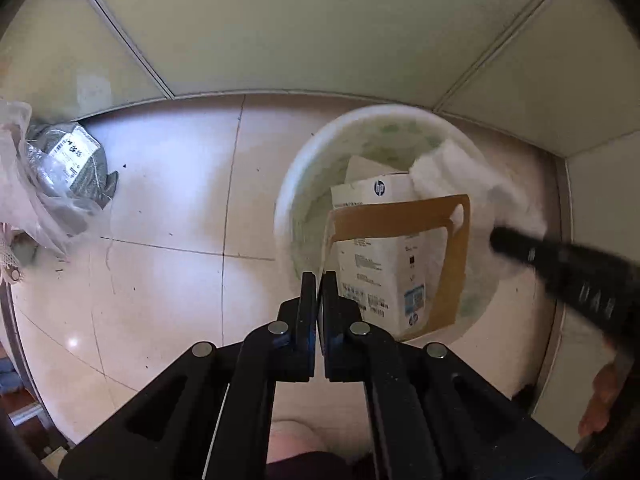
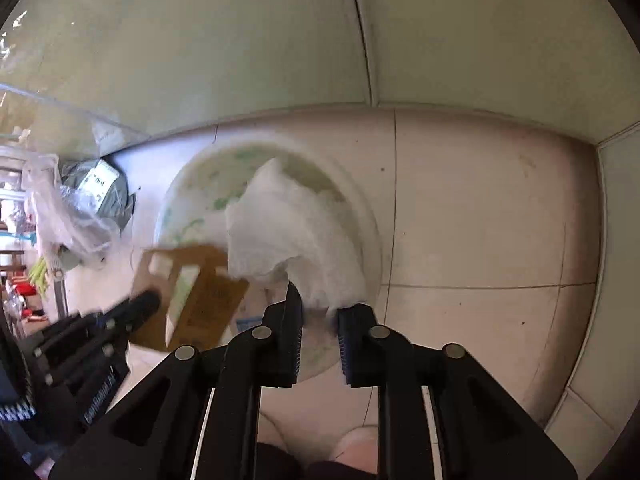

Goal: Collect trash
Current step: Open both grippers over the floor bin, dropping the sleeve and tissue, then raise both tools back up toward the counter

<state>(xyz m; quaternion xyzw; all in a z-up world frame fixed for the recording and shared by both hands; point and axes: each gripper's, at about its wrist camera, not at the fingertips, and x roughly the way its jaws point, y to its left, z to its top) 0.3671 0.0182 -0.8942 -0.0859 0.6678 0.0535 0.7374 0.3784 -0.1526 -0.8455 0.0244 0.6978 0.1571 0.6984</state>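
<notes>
The crumpled white paper is hanging over the mouth of the round white bin, its lower end bunching between the fingers of the right gripper. That gripper's jaws are standing only narrowly apart and are pinching the paper; it is pointing steeply down at the bin.

Beside the paper, a white printed box with brown cardboard flaps is sitting tilted in the bin, its open end sticking up past the rim. The left gripper is pointing straight down at the near edge of one brown flap, and its jaws are all but closed, seeming to be nipping the thin edge of that flap. Both views are blurring around the bin, so the exact contact is hard to read.

The bin, patterned in faint green inside, is standing on the pale tiled floor close to a corner of pale green wall panels. Well apart from it, along the wall, a grey parcel bag with a white label is lying on the floor, touching a heap of clear plastic wrap.
</notes>
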